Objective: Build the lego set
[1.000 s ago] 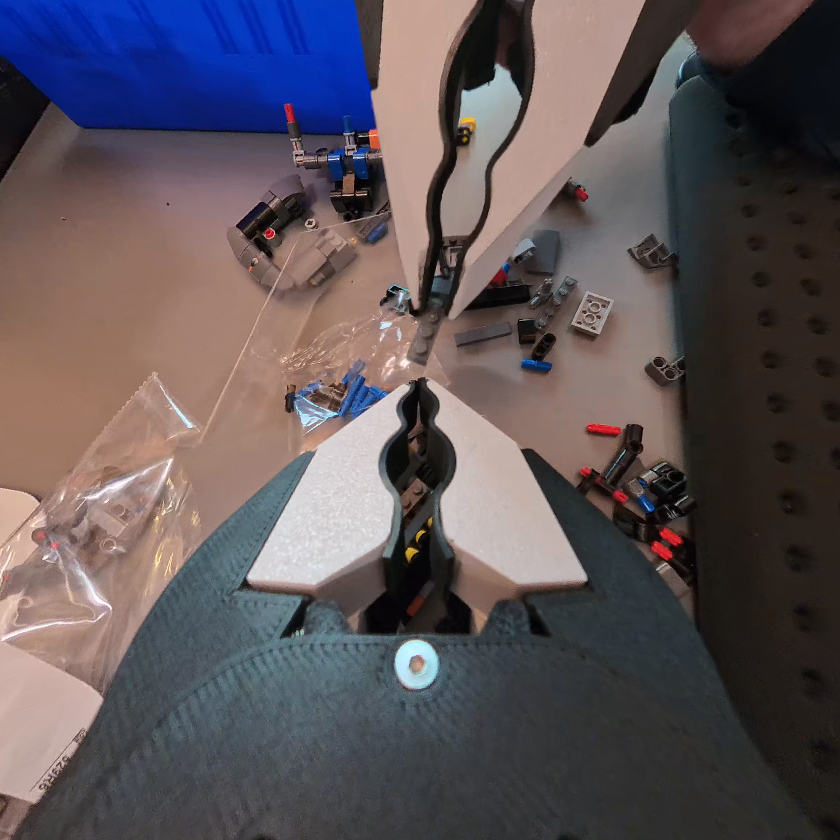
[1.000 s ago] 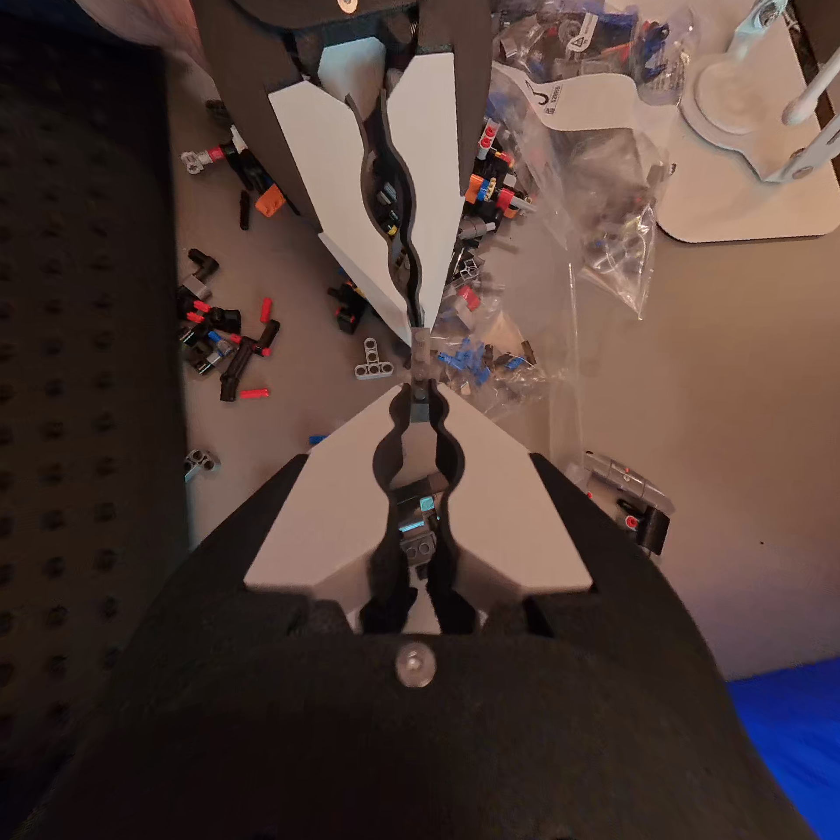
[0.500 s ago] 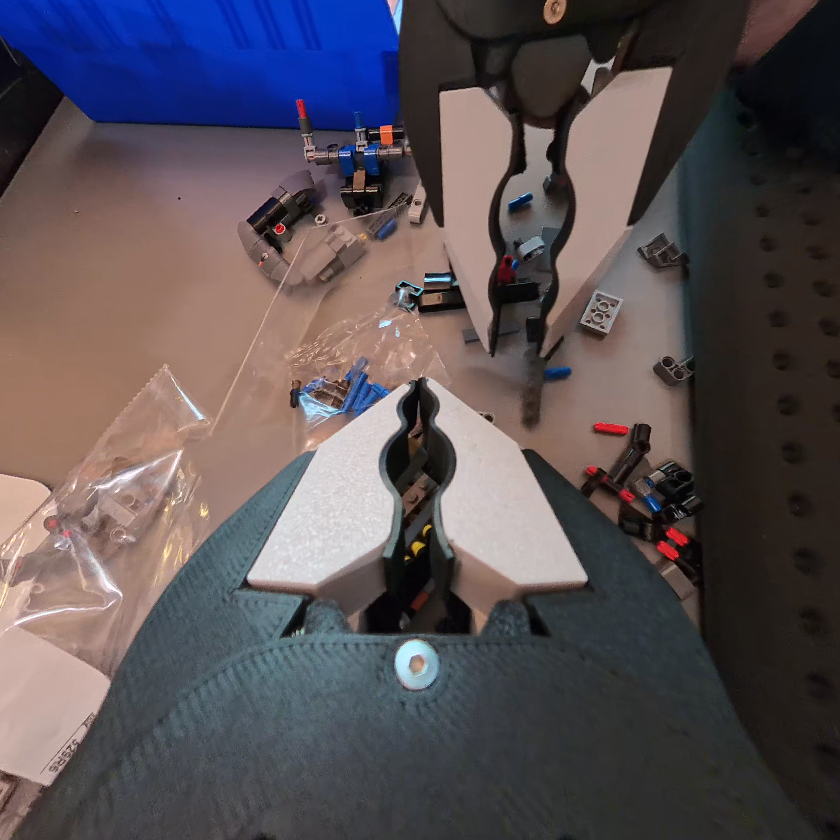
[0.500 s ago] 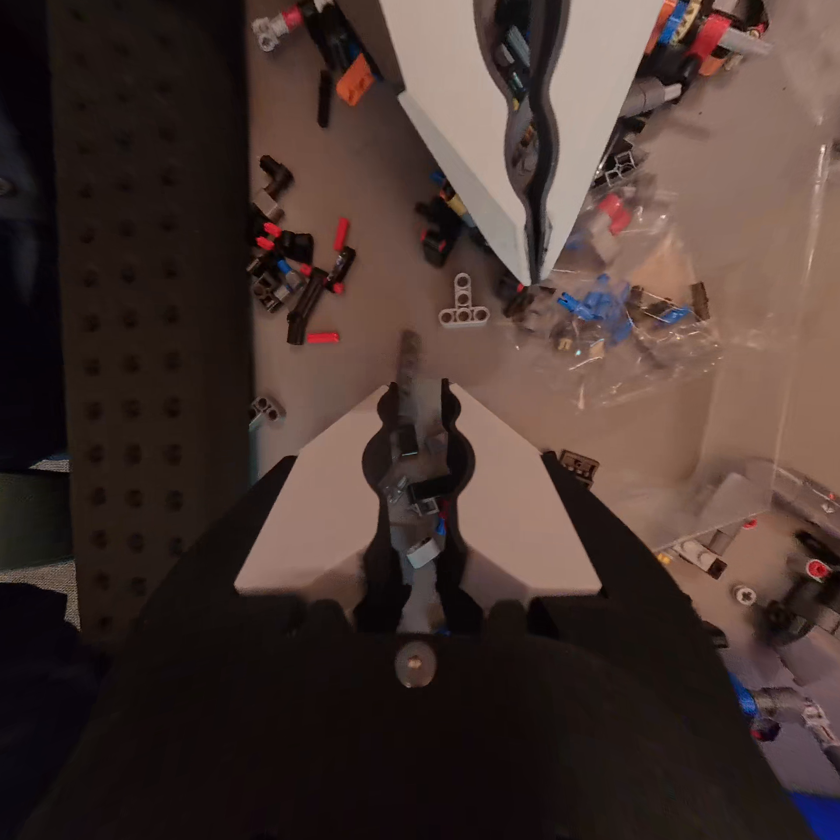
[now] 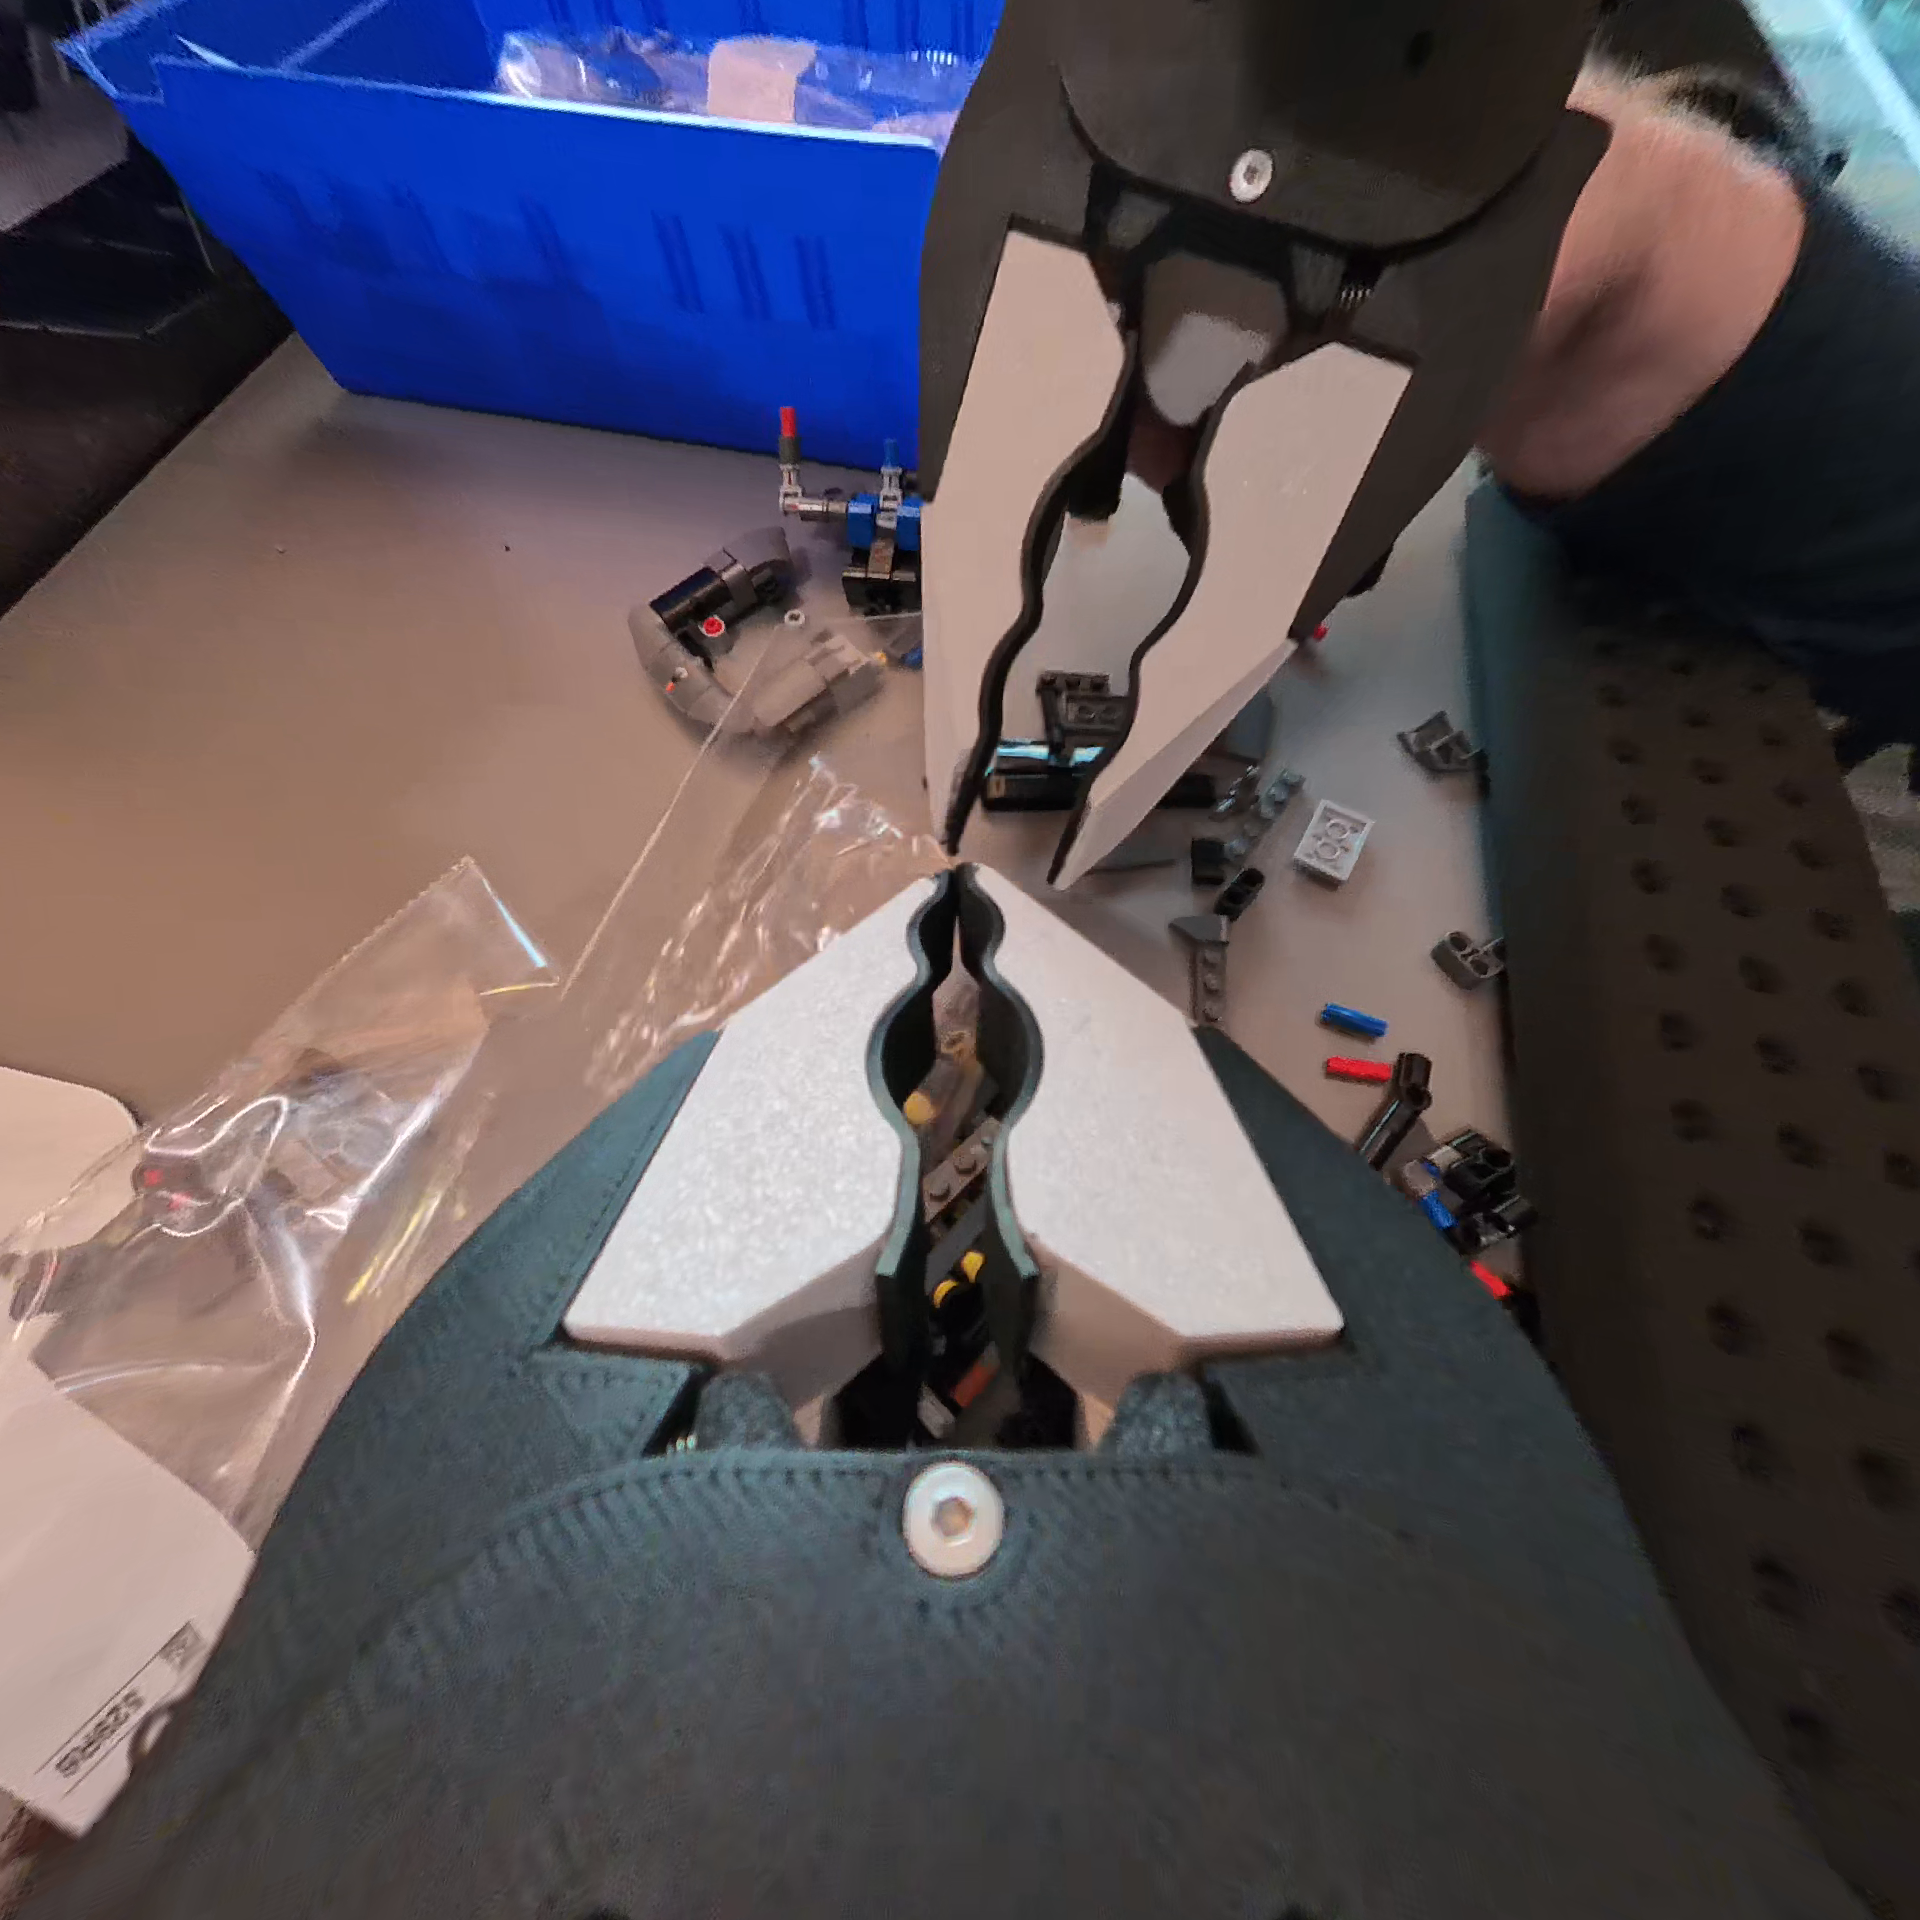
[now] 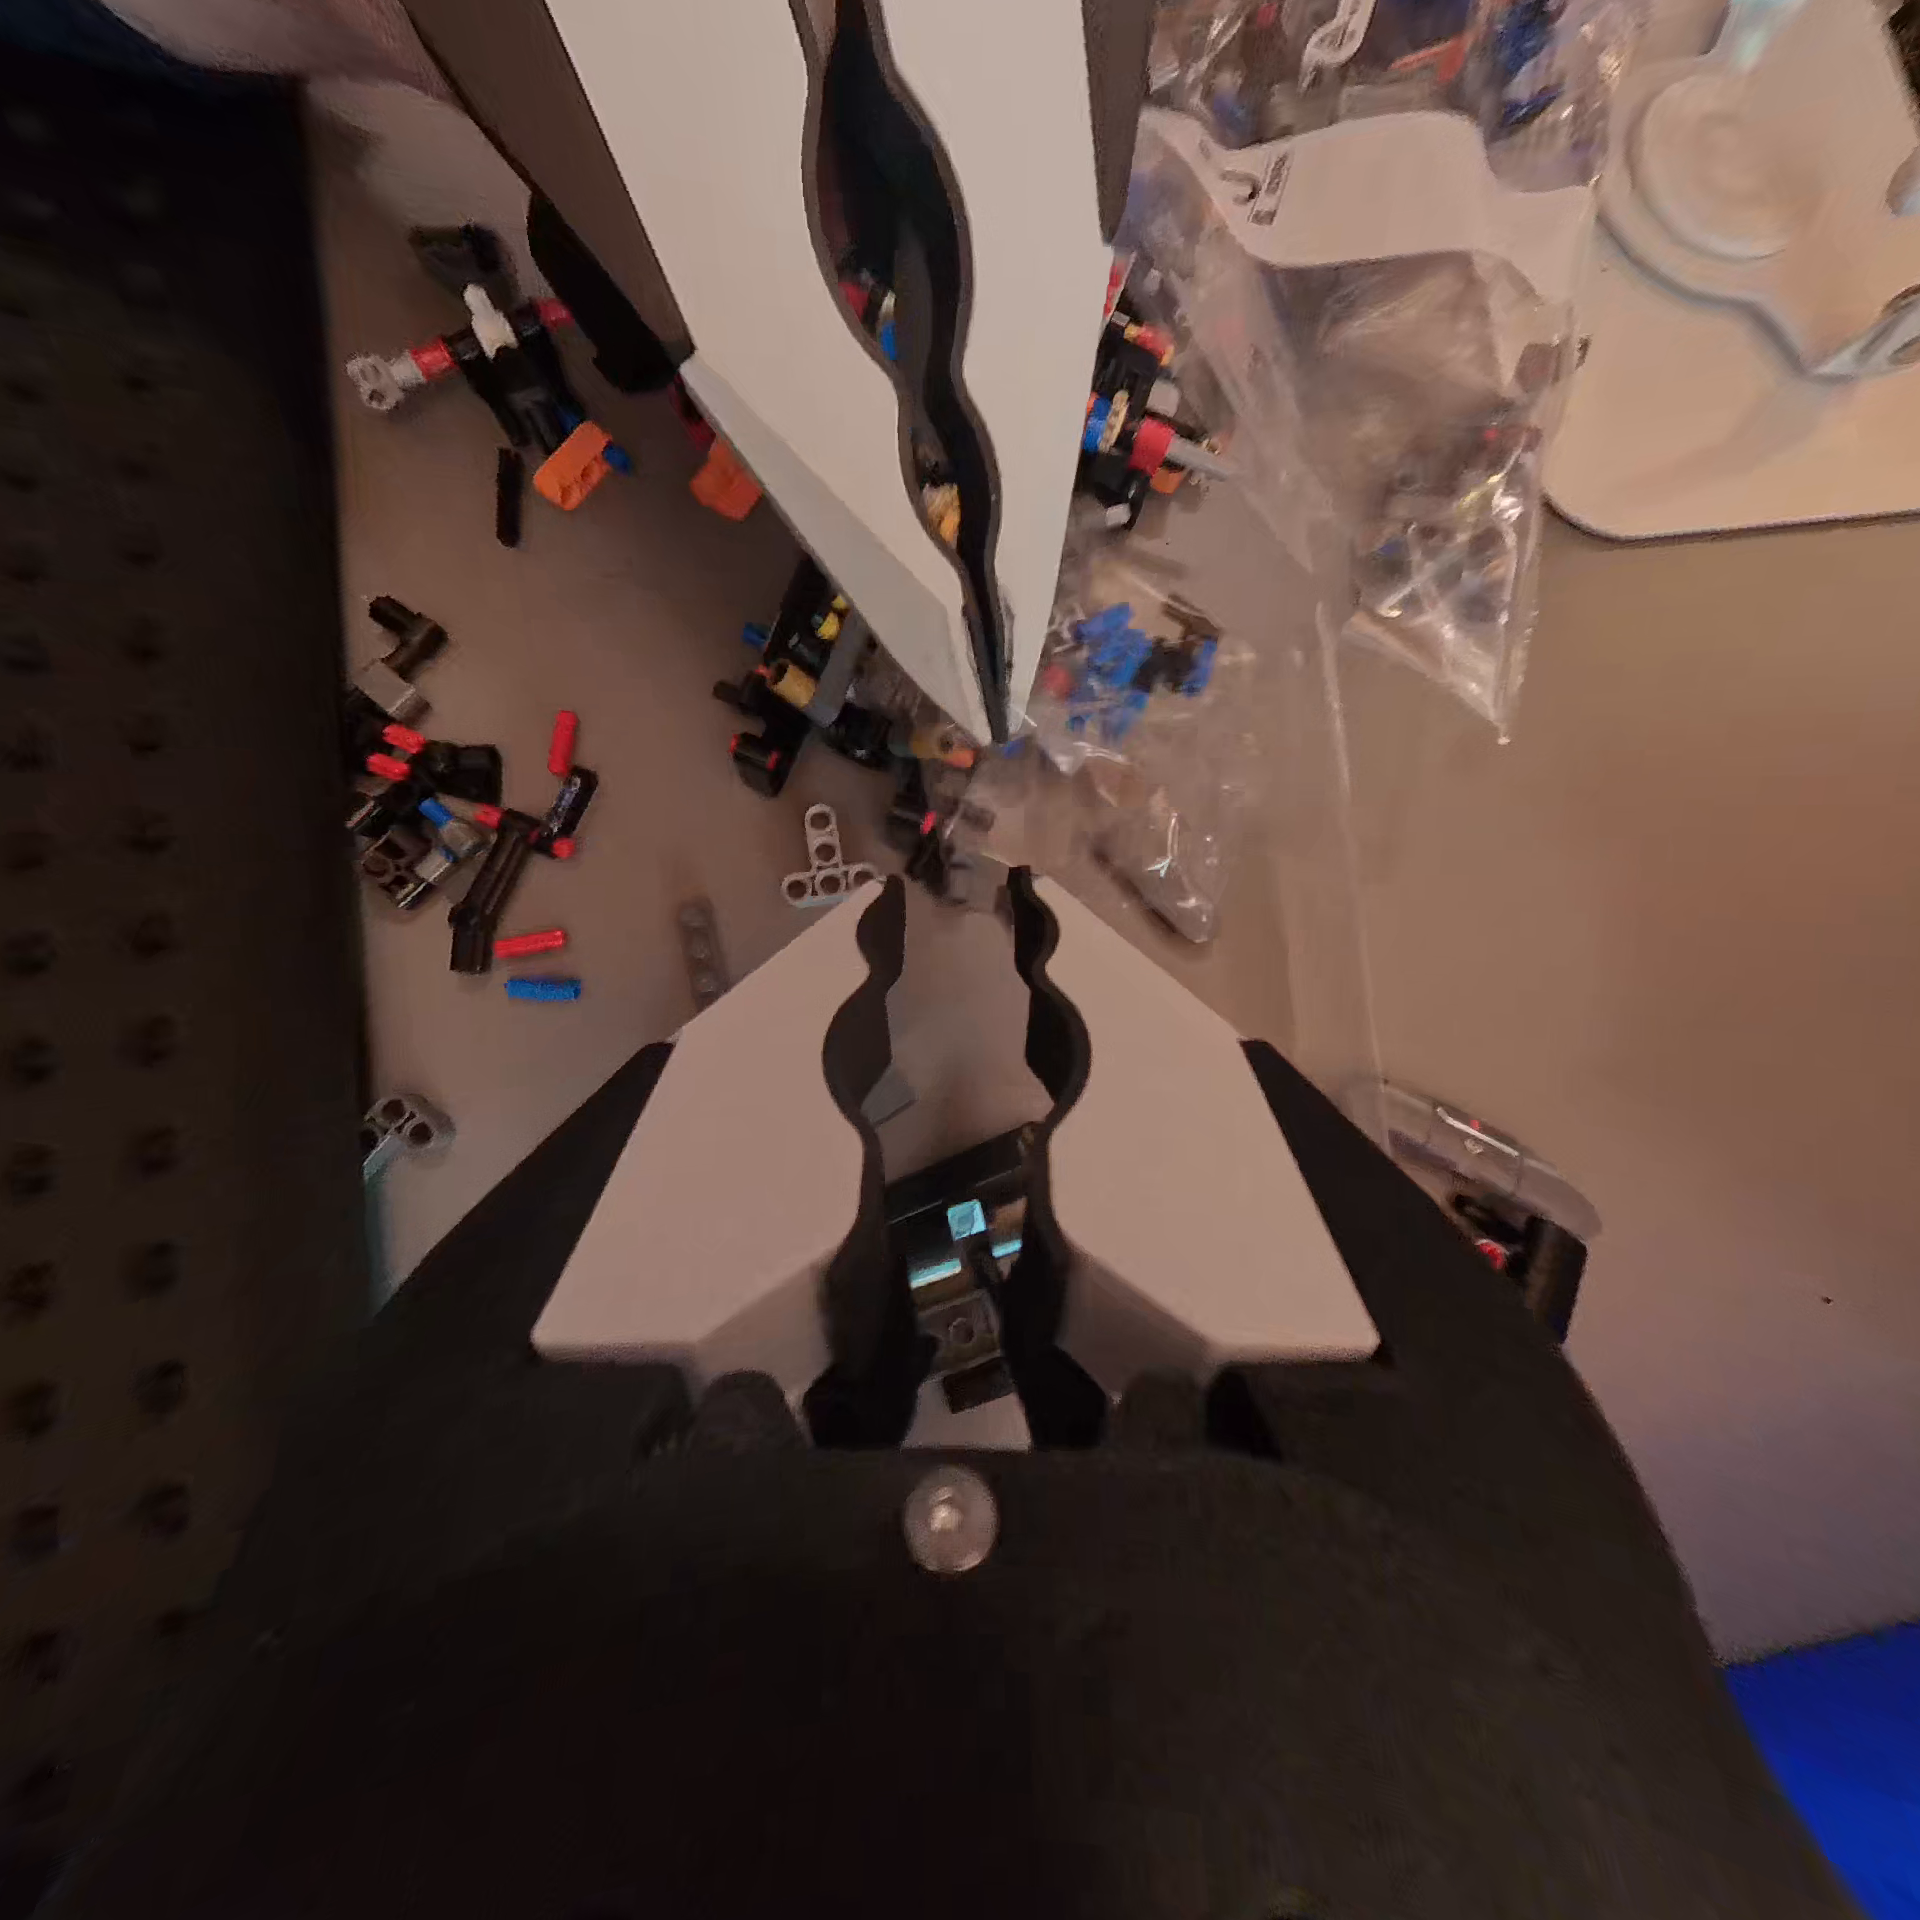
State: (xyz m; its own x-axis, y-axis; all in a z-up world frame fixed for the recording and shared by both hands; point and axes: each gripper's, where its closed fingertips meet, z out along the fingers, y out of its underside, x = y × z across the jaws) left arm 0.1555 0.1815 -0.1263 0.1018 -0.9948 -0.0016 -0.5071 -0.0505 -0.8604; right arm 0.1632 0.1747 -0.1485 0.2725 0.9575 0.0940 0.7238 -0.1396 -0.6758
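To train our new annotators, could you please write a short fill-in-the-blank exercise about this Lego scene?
1. The right gripper has its jaws ___.
2. The left gripper has its jaws ___.
3. The bin beyond the loose pieces is coloured ___.
4. The dark grey plate lies on the ___, in neither gripper.
Missing words: open; shut; blue; table.

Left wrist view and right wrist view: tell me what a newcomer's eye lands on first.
The two grippers meet tip to tip mid-frame: the left hand-held gripper shut, the right hand-held gripper open above the table. Behind them a bright blue bin fills the far edge. Loose lego pieces scatter beside a dark perforated mat, with clear plastic bags lying on the left.
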